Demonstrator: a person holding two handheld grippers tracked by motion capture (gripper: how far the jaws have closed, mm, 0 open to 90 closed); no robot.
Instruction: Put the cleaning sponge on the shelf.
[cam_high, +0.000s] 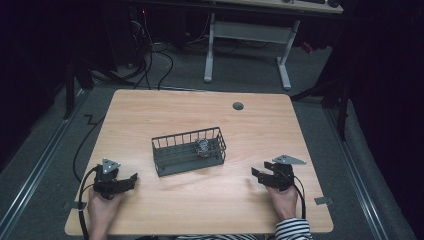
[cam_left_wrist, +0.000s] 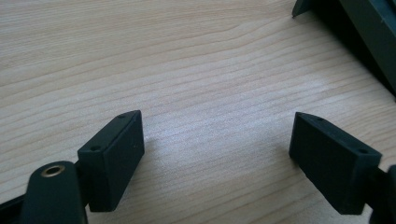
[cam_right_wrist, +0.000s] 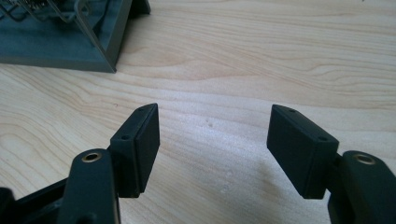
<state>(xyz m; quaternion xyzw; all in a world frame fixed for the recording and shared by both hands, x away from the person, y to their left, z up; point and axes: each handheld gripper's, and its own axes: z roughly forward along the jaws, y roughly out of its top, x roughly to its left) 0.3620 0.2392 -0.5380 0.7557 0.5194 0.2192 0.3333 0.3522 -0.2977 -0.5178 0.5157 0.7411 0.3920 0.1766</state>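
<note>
A dark wire basket (cam_high: 170, 165) stands in the middle of the wooden table, with a small metallic object (cam_high: 202, 147) inside its right half. My left gripper (cam_high: 131, 179) rests near the front left of the table, open, with bare wood between its jaws (cam_left_wrist: 217, 144). My right gripper (cam_high: 256, 176) sits at the front right, open too, with nothing between its jaws (cam_right_wrist: 212, 140). In the right gripper view the basket's corner (cam_right_wrist: 109, 44) lies at the top left, apart from the jaws. A dark basket edge (cam_left_wrist: 369, 32) crosses the top right of the left gripper view.
The wooden table (cam_high: 200, 205) has a round cable hole (cam_high: 238, 106) near its far edge. A white desk frame (cam_high: 247, 35) and cables stand on the floor beyond. Black cables trail from both grippers off the front edge.
</note>
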